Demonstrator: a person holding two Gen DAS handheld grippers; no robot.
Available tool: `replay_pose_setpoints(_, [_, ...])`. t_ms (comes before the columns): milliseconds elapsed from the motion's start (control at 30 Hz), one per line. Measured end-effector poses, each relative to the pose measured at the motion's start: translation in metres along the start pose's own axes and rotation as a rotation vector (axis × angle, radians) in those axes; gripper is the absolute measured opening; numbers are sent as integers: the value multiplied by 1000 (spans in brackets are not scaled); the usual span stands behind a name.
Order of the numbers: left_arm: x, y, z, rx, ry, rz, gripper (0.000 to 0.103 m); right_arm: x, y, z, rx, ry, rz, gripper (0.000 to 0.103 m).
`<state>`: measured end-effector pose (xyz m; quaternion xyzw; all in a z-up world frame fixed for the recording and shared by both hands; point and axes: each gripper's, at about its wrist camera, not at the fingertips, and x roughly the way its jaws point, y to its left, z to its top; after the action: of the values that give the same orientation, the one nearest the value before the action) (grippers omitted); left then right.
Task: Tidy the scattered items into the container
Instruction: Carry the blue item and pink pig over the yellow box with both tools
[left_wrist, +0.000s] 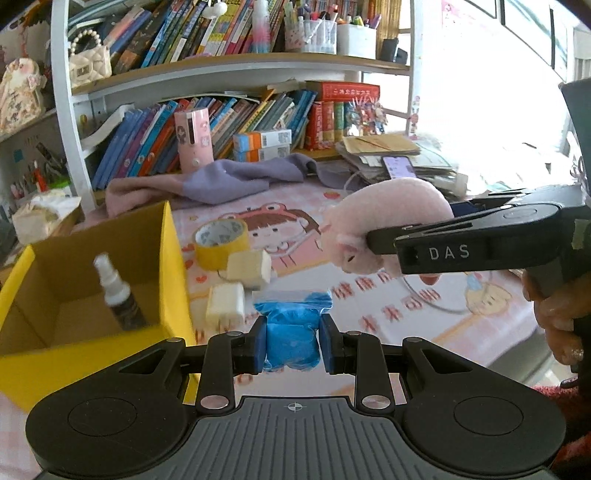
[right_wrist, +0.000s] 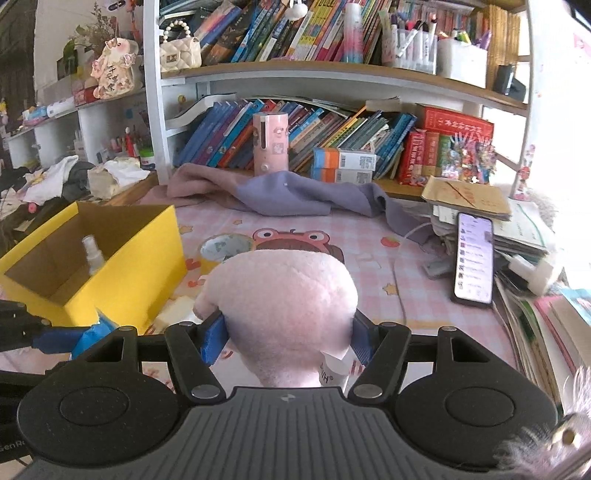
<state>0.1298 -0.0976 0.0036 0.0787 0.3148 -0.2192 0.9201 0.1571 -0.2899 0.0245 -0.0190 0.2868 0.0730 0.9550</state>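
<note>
Blue packet (left_wrist: 291, 341) pinched in left claw (left_wrist: 291, 343), beside yellow box (left_wrist: 92, 295).

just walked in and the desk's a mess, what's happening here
A person is tidying with two handheld grippers. The left gripper is shut on a blue plastic packet; the right gripper clamps a pink plush toy. The yellow cardboard box holds only a spray bottle. The yellow tape roll and cream blocks remain on the desk.

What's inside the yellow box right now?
Inside the yellow box one dark spray bottle with a white nozzle leans against the wall. The visible cardboard floor is otherwise bare; the near wall hides the front part of the floor.
</note>
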Motion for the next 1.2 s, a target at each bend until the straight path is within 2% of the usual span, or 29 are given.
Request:
replay_pose_setpoints(200, [-31, 11, -31, -19, 3, -33, 27, -34, 38, -34, -13, 31, -22, 63])
replay_pose_setpoints(400, [-56, 21, -53, -31, 9, -43, 27, -60, 67, -54, -9, 35, -36, 63])
replay_pose_setpoints(667, [-79, 37, -70, -70, 10, -10, 27, -75, 97, -63, -32, 45, 2, 63])
replay_pose_setpoints(1200, [-104, 70, -96, -164, 37, 72, 27, -75, 148, -70, -121, 82, 107, 63])
